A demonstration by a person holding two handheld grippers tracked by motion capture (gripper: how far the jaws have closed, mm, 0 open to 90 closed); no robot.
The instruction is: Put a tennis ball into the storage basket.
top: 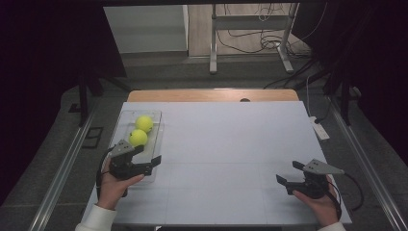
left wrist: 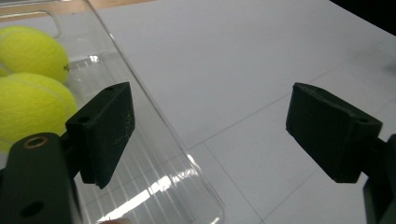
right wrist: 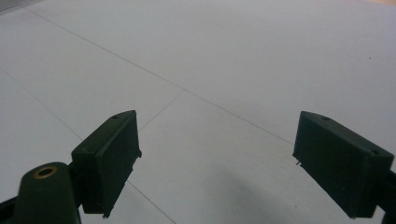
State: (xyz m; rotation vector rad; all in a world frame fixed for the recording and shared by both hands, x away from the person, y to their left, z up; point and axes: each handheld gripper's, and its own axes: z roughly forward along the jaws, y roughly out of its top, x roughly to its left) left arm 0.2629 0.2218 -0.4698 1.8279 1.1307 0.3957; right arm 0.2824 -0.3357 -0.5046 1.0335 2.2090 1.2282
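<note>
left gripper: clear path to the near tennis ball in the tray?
Probably yes. The left gripper is open at the clear tray's near end, one jaw above the tray, one outside. The near tennis ball lies uncovered just ahead; only the low tray wall intervenes.

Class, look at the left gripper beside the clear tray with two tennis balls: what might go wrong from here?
1. The left gripper straddles the clear tray's wall; closing may pinch or shove the tray.
2. The two tennis balls touch, so nudging the nearer one could roll the other.
</note>
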